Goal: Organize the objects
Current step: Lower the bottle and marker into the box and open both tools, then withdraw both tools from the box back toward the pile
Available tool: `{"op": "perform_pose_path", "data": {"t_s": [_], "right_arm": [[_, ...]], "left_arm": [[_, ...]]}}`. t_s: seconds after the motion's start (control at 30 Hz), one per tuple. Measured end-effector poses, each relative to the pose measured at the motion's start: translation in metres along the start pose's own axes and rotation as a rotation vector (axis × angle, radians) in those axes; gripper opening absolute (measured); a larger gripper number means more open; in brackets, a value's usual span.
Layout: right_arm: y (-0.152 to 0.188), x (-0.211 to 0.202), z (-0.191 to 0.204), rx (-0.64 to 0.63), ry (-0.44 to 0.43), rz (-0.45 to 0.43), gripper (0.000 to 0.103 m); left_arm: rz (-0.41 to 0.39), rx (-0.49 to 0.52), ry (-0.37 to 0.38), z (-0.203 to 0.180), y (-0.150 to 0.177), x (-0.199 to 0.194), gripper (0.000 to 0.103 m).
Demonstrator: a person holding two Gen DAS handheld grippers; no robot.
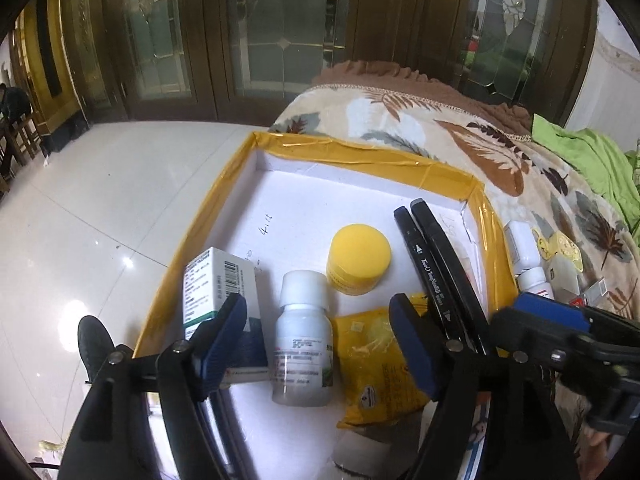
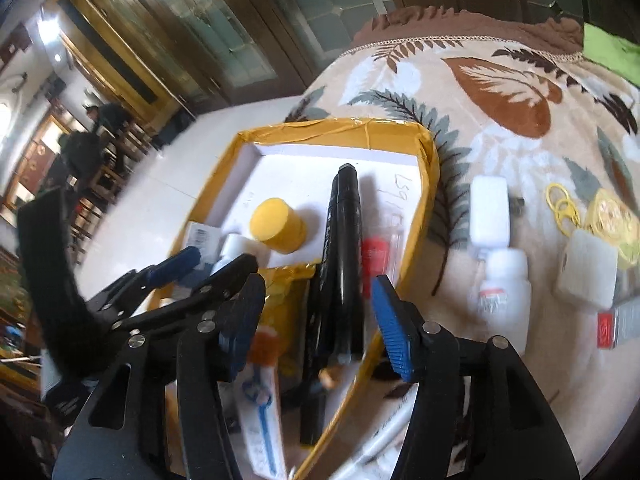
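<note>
— What's in the tray [image 1: 280, 148]?

— I see a yellow jar [image 1: 359, 258], white bottle [image 1: 303, 338], medicine box [image 1: 222, 304], yellow sachet [image 1: 380, 364], and two black markers [image 1: 440, 272] along its right edge.

— Grippers?

— Left gripper [image 1: 320, 344] and right gripper [image 2: 316, 320] both gape, holding nothing.

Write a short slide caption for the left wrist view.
Open left gripper above a white bottle in the yellow-rimmed tray.
</note>
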State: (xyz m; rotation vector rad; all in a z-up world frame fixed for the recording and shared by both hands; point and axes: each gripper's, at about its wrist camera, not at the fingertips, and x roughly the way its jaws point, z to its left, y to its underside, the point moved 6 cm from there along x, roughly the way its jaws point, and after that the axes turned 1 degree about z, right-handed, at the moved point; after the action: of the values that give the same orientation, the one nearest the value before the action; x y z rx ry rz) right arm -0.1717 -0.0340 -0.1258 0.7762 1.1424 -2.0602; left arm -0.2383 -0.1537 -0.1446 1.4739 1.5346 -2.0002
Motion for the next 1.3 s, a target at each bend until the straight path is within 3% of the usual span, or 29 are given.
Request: {"op": "perform_pose_path", "data": {"t_s": [0.17, 0.37, 0.6, 0.73, 0.8, 0.9, 0.97, 1.13, 1.3], "right_arm": [[0.018, -0.025, -0.016, 0.037, -0.006, -0.025, 0.056], [0.039, -0.066, -0.067, 0.143, 0.073, -0.073, 0.056], [0.067, -0.091, -0.101, 0.213, 0.040, -0.038, 0.056], [0.081, -0.087, -0.101, 0.203, 0.074, 0.006, 0.056], [0.086, -0.085, -0.104, 0.231, 0.084, 0.020, 0.056], [0.090, -0.086, -0.109, 0.257, 0.099, 0.023, 0.056], [0.091, -0.089, -0.112, 0.266, 0.111, 0.020, 0.056], [0.096, -0.095, -0.114, 0.271, 0.113, 0.014, 0.056], [0.103, -0.093, -0.117, 0.287, 0.090, 0.006, 0.056]], "left_arm": [[-0.081, -0.018, -0.005, 0.004, -0.002, -0.024, 0.074], [-0.167, -0.066, 0.071, 0.006, 0.002, -0.058, 0.076], [-0.162, -0.053, 0.153, -0.013, 0.022, -0.079, 0.076], [-0.196, 0.105, 0.225, -0.053, 0.040, -0.106, 0.076], [-0.164, 0.176, 0.273, -0.076, 0.053, -0.111, 0.076], [-0.048, 0.266, 0.330, -0.108, 0.077, -0.105, 0.075], [-0.011, 0.315, 0.349, -0.120, 0.085, -0.102, 0.071], [0.080, 0.258, 0.455, -0.115, 0.093, -0.093, 0.066], [0.129, 0.309, 0.514, -0.135, 0.103, -0.092, 0.056]]}}
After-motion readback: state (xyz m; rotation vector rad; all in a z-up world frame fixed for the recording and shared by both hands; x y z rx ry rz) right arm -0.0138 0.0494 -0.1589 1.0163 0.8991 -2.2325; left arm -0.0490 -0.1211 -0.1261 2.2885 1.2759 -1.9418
